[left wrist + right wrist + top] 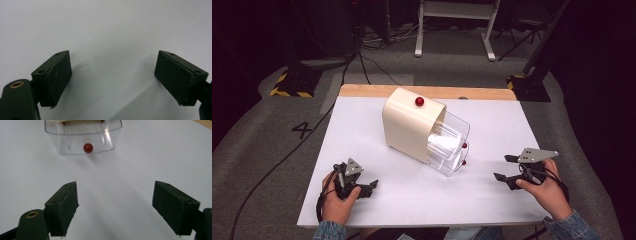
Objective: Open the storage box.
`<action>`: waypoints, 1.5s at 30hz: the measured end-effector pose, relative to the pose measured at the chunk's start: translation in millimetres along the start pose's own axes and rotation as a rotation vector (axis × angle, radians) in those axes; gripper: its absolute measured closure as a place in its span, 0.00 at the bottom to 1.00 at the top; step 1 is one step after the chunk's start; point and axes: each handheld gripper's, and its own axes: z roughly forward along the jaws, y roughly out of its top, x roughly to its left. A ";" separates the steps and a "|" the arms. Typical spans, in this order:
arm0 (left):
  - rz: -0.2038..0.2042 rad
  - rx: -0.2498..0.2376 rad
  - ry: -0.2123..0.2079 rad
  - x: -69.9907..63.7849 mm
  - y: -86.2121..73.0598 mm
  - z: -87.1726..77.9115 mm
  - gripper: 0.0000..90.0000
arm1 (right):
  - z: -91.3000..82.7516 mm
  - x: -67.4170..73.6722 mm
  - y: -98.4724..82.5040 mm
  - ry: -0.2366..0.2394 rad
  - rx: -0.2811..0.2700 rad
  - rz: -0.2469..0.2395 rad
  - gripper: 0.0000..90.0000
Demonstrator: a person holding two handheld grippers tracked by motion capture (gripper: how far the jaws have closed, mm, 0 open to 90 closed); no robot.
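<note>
Right gripper (pixel 115 207) jaws spread, empty; clear drawer (pixel 82 137) with red knob (pixel 88 148) ahead, apart.

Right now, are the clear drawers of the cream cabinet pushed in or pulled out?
Pulled out. The clear drawers jut past the cream cabinet toward the open right gripper; a red knob faces it.

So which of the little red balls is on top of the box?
The round red knob on the cream box's curved top, near the wooden table edge. The other two red knobs sit lower, on the clear plastic drawers' fronts.
</note>
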 end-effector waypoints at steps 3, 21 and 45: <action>0.000 0.000 0.000 0.1 0.0 0.0 0.16 | -3.9 -5.3 -12.1 -0.015 0.011 0.022 0.22; -0.005 0.005 -0.004 0.3 0.3 0.0 0.16 | -13.7 -37.4 -74.8 -0.113 0.025 0.124 0.21; 0.010 0.006 0.006 -0.8 0.6 -0.4 0.16 | -2.0 -44.8 -93.0 -0.170 0.048 0.188 0.11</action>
